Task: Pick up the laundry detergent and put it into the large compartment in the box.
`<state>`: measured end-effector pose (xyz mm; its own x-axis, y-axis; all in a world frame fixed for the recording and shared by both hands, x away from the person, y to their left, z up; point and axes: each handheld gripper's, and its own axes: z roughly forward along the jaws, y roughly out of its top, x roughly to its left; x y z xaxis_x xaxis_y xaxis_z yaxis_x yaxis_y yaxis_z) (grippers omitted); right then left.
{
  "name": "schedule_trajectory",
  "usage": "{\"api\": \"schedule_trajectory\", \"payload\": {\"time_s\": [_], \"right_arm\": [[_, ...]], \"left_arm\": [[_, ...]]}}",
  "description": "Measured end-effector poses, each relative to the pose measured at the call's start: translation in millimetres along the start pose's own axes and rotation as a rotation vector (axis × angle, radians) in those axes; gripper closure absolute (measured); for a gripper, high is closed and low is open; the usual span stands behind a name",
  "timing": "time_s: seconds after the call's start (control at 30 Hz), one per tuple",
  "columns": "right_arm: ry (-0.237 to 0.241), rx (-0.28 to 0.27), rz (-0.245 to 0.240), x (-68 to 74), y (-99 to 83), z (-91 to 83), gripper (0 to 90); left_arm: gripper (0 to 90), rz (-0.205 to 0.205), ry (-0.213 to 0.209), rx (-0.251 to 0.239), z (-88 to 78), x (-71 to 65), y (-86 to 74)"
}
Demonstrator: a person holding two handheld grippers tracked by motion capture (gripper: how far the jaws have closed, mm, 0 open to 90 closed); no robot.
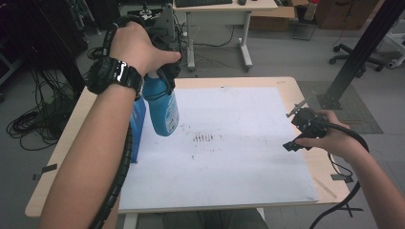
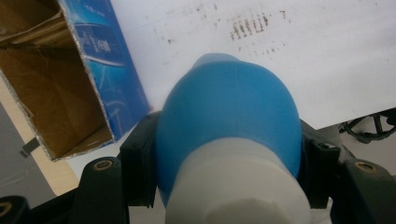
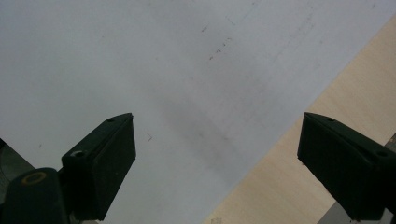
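A blue bottle (image 1: 161, 109) with a white cap hangs above the white sheet (image 1: 229, 157), held near its top by my left gripper (image 1: 162, 76). In the left gripper view the bottle (image 2: 229, 126) sits between the two black jaws, its white cap (image 2: 238, 186) nearest the camera, and the pads press its sides. An open blue cardboard box (image 2: 60, 88) lies on its side to the left of the bottle; in the high view the box (image 1: 137, 129) is partly hidden behind my forearm. My right gripper (image 1: 298, 130) rests low at the table's right edge, jaws wide apart with nothing between them.
Brown scuff marks (image 1: 204, 138) dot the middle of the sheet. The wooden table (image 1: 305, 95) shows bare at its right and left borders. Beyond the table stand a desk (image 1: 224, 9), cables on the floor and a black post (image 1: 363, 43).
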<state>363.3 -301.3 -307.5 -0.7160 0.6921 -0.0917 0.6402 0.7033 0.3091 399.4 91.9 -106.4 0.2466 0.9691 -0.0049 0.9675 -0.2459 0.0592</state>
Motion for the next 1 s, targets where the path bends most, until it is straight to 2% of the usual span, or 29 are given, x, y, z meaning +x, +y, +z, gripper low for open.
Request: {"api": "schedule_trajectory", "payload": {"time_s": [0.57, 0.73, 1.0], "right_arm": [[-0.001, 0.005, 0.003, -0.5, 0.8, 2.1, 11.4], [0.000, 0.007, 0.004, -0.9, 0.0, 3.0, 11.4], [0.001, 0.011, 0.006, -0.8, -0.2, 4.8, 11.4]], "left_arm": [[37.4, -0.076, 0.006, -0.019, -2.6, 27.0, -1.6], [37.4, -0.105, 0.028, -0.024, -3.2, 35.7, -3.0], [37.3, -0.155, 0.027, -0.046, -7.5, 55.3, -6.7]]}}
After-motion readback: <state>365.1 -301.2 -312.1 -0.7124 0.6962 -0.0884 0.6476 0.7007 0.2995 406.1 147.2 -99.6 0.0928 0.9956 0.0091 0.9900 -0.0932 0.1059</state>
